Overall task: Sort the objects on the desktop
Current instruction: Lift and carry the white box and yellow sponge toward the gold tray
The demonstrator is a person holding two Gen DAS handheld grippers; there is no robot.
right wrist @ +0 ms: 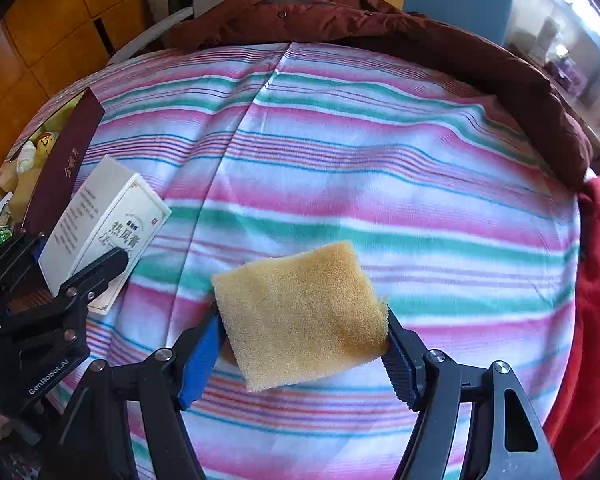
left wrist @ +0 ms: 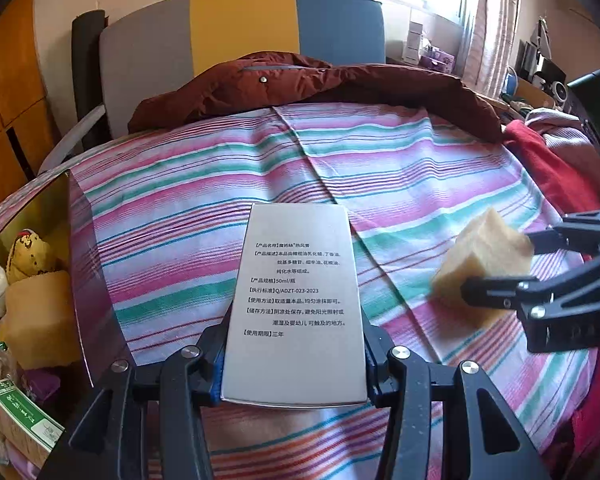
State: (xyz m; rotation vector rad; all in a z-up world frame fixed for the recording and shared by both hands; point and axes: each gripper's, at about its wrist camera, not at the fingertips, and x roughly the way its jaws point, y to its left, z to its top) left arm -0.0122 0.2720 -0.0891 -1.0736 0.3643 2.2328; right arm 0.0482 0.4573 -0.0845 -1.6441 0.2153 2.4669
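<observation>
My left gripper (left wrist: 294,364) is shut on a white carton (left wrist: 294,300) with printed Chinese text, held above the striped cloth (left wrist: 380,160). The carton also shows in the right wrist view (right wrist: 100,228), at the left, with the left gripper (right wrist: 80,276) around it. My right gripper (right wrist: 302,344) is shut on a yellow sponge (right wrist: 300,316), held above the cloth. In the left wrist view the sponge (left wrist: 484,256) and right gripper (left wrist: 500,264) are at the right.
An open box with a dark red wall (left wrist: 88,280) stands at the left; it holds a yellow sponge block (left wrist: 36,316), a soft toy (left wrist: 28,252) and a green-and-white carton (left wrist: 24,412). A maroon jacket (left wrist: 300,84) lies at the back and red cloth (left wrist: 552,168) at the right.
</observation>
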